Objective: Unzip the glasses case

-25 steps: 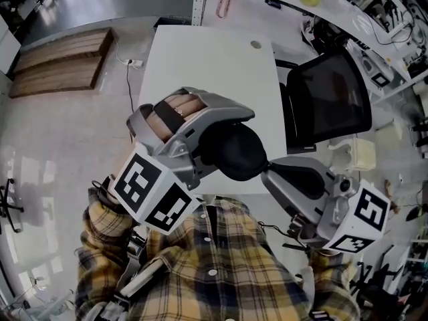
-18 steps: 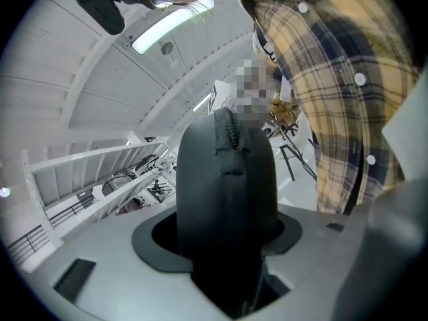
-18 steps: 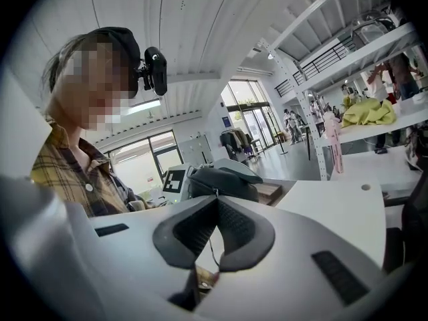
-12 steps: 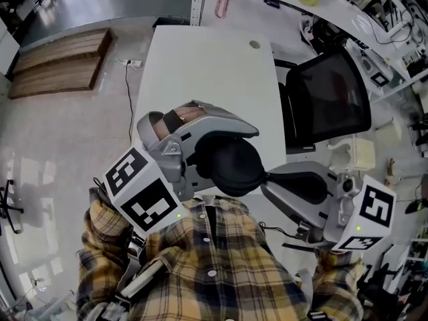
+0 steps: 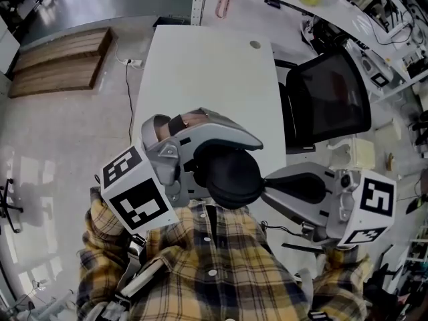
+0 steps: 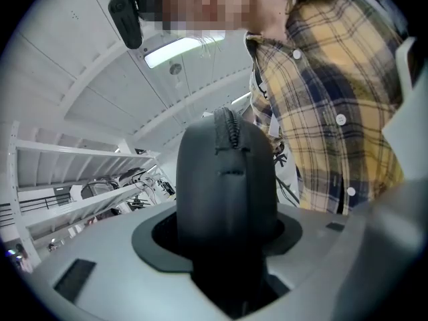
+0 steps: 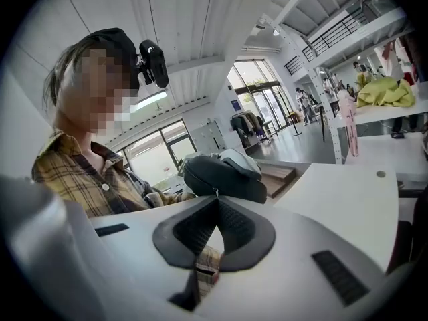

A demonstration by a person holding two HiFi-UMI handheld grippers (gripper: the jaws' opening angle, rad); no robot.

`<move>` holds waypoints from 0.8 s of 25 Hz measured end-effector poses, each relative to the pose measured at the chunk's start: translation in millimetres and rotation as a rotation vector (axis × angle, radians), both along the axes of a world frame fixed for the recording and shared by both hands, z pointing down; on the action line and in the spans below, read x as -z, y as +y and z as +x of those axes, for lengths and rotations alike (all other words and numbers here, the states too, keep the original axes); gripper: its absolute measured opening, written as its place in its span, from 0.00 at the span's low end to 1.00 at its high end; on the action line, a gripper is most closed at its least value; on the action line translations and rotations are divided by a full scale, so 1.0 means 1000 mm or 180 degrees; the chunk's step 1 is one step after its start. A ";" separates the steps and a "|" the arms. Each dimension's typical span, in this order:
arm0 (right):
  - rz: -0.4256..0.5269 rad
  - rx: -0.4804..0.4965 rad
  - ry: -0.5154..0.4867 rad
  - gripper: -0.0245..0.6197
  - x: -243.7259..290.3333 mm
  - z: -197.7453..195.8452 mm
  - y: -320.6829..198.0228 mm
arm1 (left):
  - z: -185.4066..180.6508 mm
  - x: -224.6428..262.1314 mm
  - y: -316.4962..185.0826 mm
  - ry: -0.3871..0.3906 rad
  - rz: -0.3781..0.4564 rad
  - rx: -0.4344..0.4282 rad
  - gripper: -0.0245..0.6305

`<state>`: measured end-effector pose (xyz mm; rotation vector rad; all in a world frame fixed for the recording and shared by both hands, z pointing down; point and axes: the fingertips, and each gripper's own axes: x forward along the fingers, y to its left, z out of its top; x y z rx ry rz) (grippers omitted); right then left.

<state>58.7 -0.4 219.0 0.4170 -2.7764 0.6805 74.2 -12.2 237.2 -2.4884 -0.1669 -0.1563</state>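
Left gripper (image 6: pixel 226 263): jaws apart, clamped on the black glasses case (image 5: pixel 233 176), zipper seam upward.
Right gripper (image 7: pixel 215 202): tips pinched together on the zipper pull (image 7: pixel 216 193).
Glasses case: held aloft, between plaid shirt (image 5: pixel 214 266) and white table (image 5: pixel 207 72).

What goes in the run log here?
left gripper: shut on glasses case | right gripper: shut on zipper pull | case: held off table

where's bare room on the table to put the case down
Most of the table is bare: from the case out to the round spot at its far end, between its left edge and the chair. Crowded at the near end, where the left gripper holds the case and the right gripper pinches its zip pull.
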 end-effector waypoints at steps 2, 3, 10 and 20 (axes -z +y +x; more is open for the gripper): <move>-0.0015 0.0039 0.0035 0.04 0.000 0.000 0.001 | 0.000 0.004 0.004 0.0048 -0.0047 -0.0067 0.42; -0.0023 0.0059 0.0049 0.04 0.000 0.000 0.001 | 0.000 0.007 0.006 0.0073 -0.0079 -0.0101 0.42; -0.0078 0.0210 0.0119 0.04 -0.003 -0.002 0.004 | -0.004 0.020 0.020 0.0291 -0.0368 -0.0389 0.42; -0.0087 0.0539 0.0377 0.04 -0.009 -0.006 0.001 | -0.013 0.033 0.025 0.0528 -0.0710 -0.0655 0.42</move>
